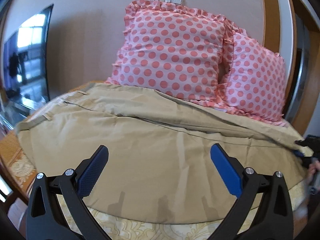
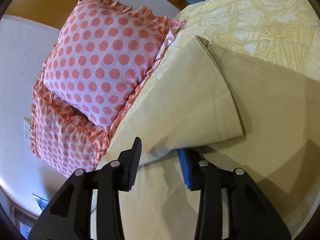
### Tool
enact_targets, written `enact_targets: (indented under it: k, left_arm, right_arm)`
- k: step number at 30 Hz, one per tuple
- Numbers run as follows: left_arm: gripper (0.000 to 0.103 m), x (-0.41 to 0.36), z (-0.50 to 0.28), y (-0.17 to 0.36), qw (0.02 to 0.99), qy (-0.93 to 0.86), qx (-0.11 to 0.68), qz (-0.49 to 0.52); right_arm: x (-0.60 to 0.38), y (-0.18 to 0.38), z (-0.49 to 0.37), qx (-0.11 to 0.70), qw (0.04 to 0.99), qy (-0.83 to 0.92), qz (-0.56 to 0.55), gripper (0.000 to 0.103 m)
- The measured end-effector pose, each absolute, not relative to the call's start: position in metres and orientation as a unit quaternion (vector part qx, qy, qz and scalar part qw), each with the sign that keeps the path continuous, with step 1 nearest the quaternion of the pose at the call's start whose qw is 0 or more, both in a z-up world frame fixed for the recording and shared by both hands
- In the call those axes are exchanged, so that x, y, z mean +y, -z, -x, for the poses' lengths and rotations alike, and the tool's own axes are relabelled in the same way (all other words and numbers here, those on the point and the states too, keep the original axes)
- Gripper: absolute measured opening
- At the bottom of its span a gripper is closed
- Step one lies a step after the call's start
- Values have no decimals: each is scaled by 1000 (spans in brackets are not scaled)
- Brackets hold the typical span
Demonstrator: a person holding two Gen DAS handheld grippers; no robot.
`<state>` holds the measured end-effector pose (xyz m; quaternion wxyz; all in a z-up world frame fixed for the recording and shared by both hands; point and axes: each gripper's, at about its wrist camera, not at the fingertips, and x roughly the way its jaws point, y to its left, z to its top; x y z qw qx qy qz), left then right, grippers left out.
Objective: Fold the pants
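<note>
Tan pants [image 1: 140, 132] lie spread across the bed, waistband at the left, legs running right. My left gripper [image 1: 159, 156] is open and empty, hovering just above the near leg. The right gripper shows at the far right edge of the left wrist view [image 1: 302, 148], at the leg end. In the right wrist view my right gripper [image 2: 160, 150] has its jaws apart around a lifted leg hem [image 2: 200, 108]; the blue right finger [image 2: 185, 168] is partly under the fabric. Whether the pads press the cloth is not clear.
Two pink polka-dot pillows [image 1: 174, 54] lean on the wall behind the pants. A cream patterned bedspread [image 2: 260, 20] covers the bed. A dark screen [image 1: 26, 60] stands at the left, a wooden door frame [image 1: 270, 20] at the right.
</note>
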<state>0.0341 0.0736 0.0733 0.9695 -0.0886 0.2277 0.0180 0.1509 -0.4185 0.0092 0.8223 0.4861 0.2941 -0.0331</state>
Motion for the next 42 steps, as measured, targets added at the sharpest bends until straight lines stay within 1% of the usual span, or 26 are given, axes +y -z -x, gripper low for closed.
enact_targets:
  k: [2, 3, 5, 7, 10, 12, 16, 19, 23, 24, 25, 27, 28, 29, 30, 31, 32, 34, 36, 37, 38, 40, 42]
  left_arm:
    - [102, 83, -39, -77, 967, -11, 230, 113]
    - [102, 90, -45, -80, 965, -16, 231, 126]
    - [102, 101, -55, -87, 961, -19, 236, 140]
    - [102, 115, -68, -94, 957, -15, 242, 159]
    - [102, 138, -98, -107, 943, -2, 255, 213]
    - [102, 146, -123, -111, 934, 9, 271, 233]
    - [102, 154, -184, -109, 917, 6, 314, 245]
    - [102, 156, -231, -100, 906, -29, 348, 240]
    - [101, 161, -288, -76, 879, -71, 400, 248]
    - [100, 163, -299, -70, 873, -79, 411, 250]
    - [97, 167, -310, -65, 867, -90, 421, 252]
    - [82, 178, -335, -51, 848, -119, 445, 261]
    - [67, 184, -344, -45, 840, -127, 452, 271]
    - [45, 193, -350, -38, 831, -131, 458, 287]
    - [31, 201, -350, -35, 829, -132, 453, 299]
    - [7, 206, -348, -36, 833, -121, 443, 310]
    - [8, 212, -339, -41, 837, -103, 430, 324]
    - [7, 215, -317, -59, 853, -88, 406, 316]
    - [7, 213, -263, -92, 883, -63, 361, 293]
    - [7, 212, -246, -101, 889, -56, 350, 289]
    - [7, 211, -206, -111, 900, -50, 331, 279]
    - [7, 212, -154, -114, 906, -50, 324, 268]
    - [7, 213, -101, -99, 901, -56, 335, 269]
  right_arm:
    - [-425, -3, -156, 285, 817, 21, -501, 17]
    - [-427, -1, -159, 278, 816, 10, -507, 6]
    - [-436, 0, -158, 258, 818, -13, -514, 5]
    - [-444, -5, -144, 216, 816, -56, -534, 2]
    - [-454, -25, -107, 151, 836, -83, -521, 2]
    - [-459, -35, -86, 131, 849, -83, -506, 2]
    - [-465, -39, -66, 121, 851, -85, -503, 2]
    - [-469, -35, -57, 119, 852, -82, -504, 2]
    - [-470, -31, -57, 123, 849, -83, -508, 2]
    - [-470, -30, -57, 123, 849, -83, -508, 2]
    - [-470, -30, -57, 124, 849, -82, -506, 2]
    - [-470, -30, -58, 126, 852, -79, -503, 2]
    - [-470, -30, -59, 127, 853, -77, -500, 2]
    - [-470, -29, -60, 130, 855, -75, -496, 2]
    - [-470, -29, -62, 134, 857, -73, -492, 2]
    - [-470, -30, -65, 138, 858, -70, -490, 2]
    - [-471, -30, -67, 141, 859, -67, -488, 2]
    - [-476, -31, -70, 142, 860, -60, -486, 2]
    - [-482, -34, -66, 132, 864, -55, -483, 2]
    - [-485, -36, -61, 124, 867, -50, -481, 2]
    - [-489, -36, -56, 117, 868, -46, -481, 2]
    - [-495, -31, -49, 118, 866, -31, -484, 2]
    - [-498, -21, -46, 138, 862, -12, -487, 2]
